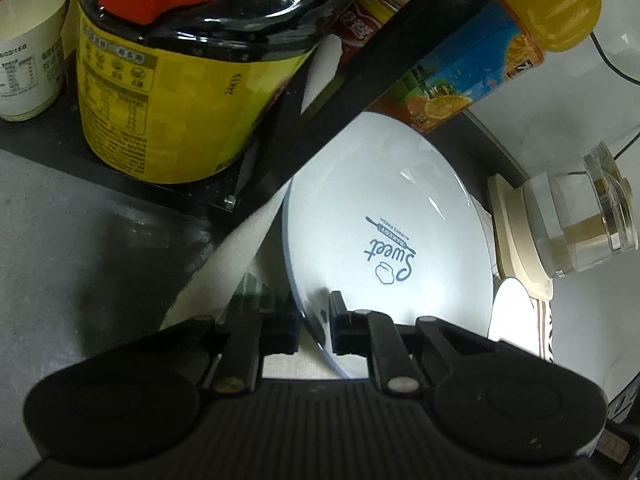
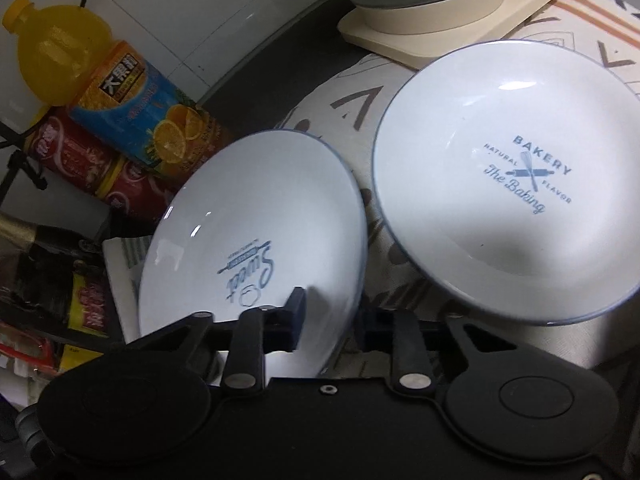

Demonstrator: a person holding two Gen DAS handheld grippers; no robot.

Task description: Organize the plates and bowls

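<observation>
Now both my grippers are pinched down on the same dish. My left gripper (image 1: pixel 316 326) has its jaws nearly together across the near rim of the "Sweet" plate (image 1: pixel 388 240), one finger (image 1: pixel 340 320) on the white face and the other under the edge. My right gripper (image 2: pixel 332 320) is closed just as narrowly on the near rim of that plate as its own camera sees it, with the inner finger (image 2: pixel 294 312) lying on the glaze.

Outward from there, the "Sweet" plate sits tilted, its far edge leaning toward the orange juice bottle (image 2: pixel 120 96) and the red cans (image 2: pixel 80 160), beneath the black shelf bar (image 1: pixel 400 60) by the big yellow-labelled jar (image 1: pixel 168 92). Just beside it on the right, on the patterned cloth (image 2: pixel 352 112), lies the "Bakery" plate (image 2: pixel 512 184), with the kettle base (image 2: pixel 440 28) behind it.

I judge this as the grasp stage of gathering the dishes: the plate is seized but not yet carried. The next move, I think, calls for lifting with both hands together, keeping the plate clear of the bar above, and bringing it over the "Bakery" plate to stack. An uneven lift could let the slick rim slip from the pads.
</observation>
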